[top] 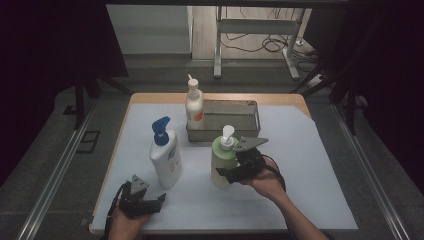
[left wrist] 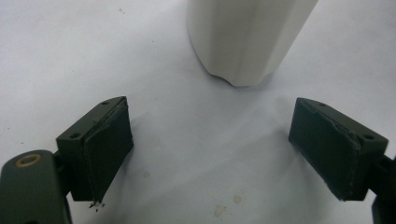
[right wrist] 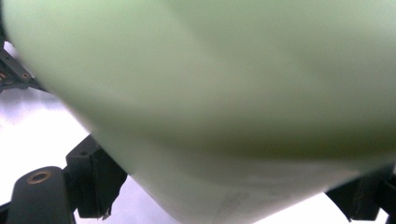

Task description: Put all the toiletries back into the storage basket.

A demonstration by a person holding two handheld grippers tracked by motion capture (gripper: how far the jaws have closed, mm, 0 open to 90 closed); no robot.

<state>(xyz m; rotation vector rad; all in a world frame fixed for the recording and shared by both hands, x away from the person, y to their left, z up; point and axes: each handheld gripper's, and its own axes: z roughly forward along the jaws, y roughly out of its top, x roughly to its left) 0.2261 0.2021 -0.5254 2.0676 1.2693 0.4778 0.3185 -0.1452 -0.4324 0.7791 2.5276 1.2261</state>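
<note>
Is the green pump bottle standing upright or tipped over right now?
Upright. The green pump bottle stands on its base on the table, pump head on top, with the right hand-held gripper around its lower body.

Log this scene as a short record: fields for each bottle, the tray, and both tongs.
green bottle: upright on the white sheet, white pump, between the jaws of the right tongs
right tongs grip: jaws against both sides of the bottle in the right gripper view
left tongs: open, empty, low at the near edge
white bottle, blue pump: upright, just ahead of the left tongs
white bottle, orange label: upright, beside the tray's left end
metal tray: at the far side, looks empty
</note>
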